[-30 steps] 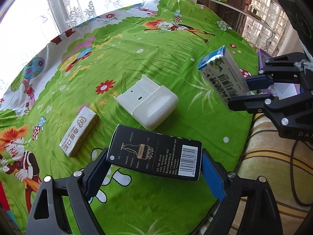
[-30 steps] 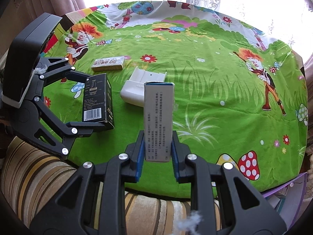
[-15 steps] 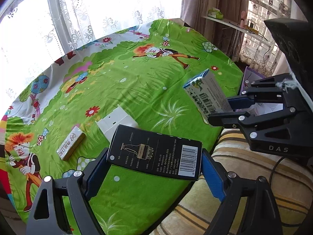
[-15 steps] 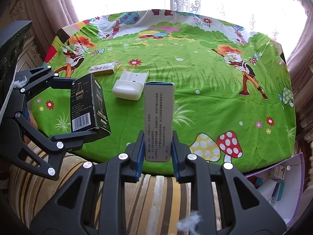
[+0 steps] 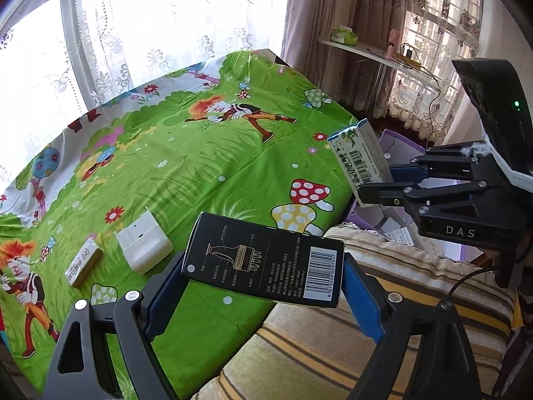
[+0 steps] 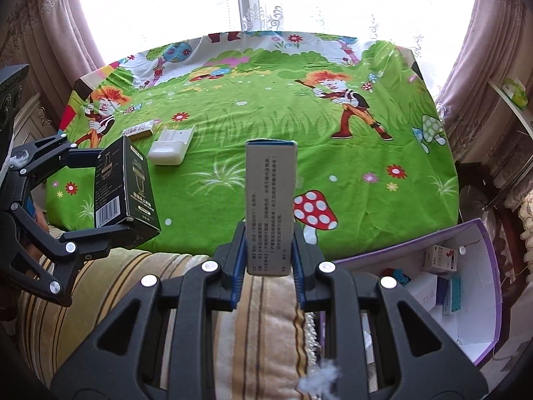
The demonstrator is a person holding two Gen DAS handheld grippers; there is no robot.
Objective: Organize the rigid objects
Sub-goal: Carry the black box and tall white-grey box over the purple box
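While the left gripper clamps a black box wide and the right gripper pinches a narrow white carton, both hang past the table's six-o'clock edge, above a striped cushion.

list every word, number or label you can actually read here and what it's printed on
"DAS": white letters on the body of the right gripper, seen from the left wrist view.
"2023": in the small print on the black box held in the left gripper; its barcode digits and Chinese lines are too small to read.
White-and-blue carton in the right gripper: Chinese print and barcode, too small to read.
Small yellow box on the tablecloth: red characters, blurred.
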